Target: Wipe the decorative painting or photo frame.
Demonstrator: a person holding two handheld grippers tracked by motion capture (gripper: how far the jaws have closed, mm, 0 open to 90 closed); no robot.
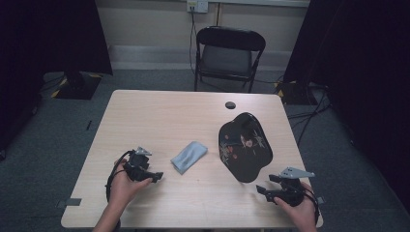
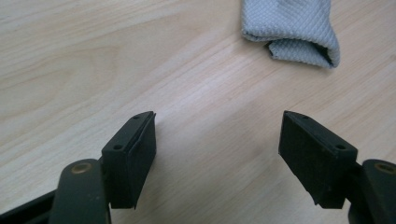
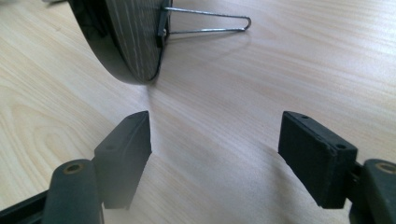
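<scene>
**Hovering over pale wood, both jaws wide and empty**

Resting low over a light wooden table (image 1: 159,111), I hold my left gripper (image 1: 155,177) near the front left edge and my right gripper (image 1: 261,189) near the front right corner. No earlier look is at hand, so I tell only how things stand. Both sets of jaws stand wide apart with nothing but bare grain between them; the pads press on nothing.

A folded grey cloth (image 1: 189,156) lies flat near the middle of the table, just ahead of my left gripper and to its right; in the left gripper view it sits at the top, beyond the gap, apart from both pads (image 2: 133,154). A glossy black plaque (image 1: 244,146) with a painted flower motif stands tilted on the right half of the table, just ahead of my right gripper. In the right gripper view its pale streaked back leans on a thin wire stand (image 3: 210,21).

A small dark round cap (image 1: 230,105) sits in the tabletop near the far edge. Beyond the table a black folding chair (image 1: 229,55) stands on grey carpet (image 1: 67,140) before a pale wall, below a wall socket (image 1: 197,6). Black curtains (image 1: 367,63) hang at both sides, and cables trail on the floor at the right.
</scene>
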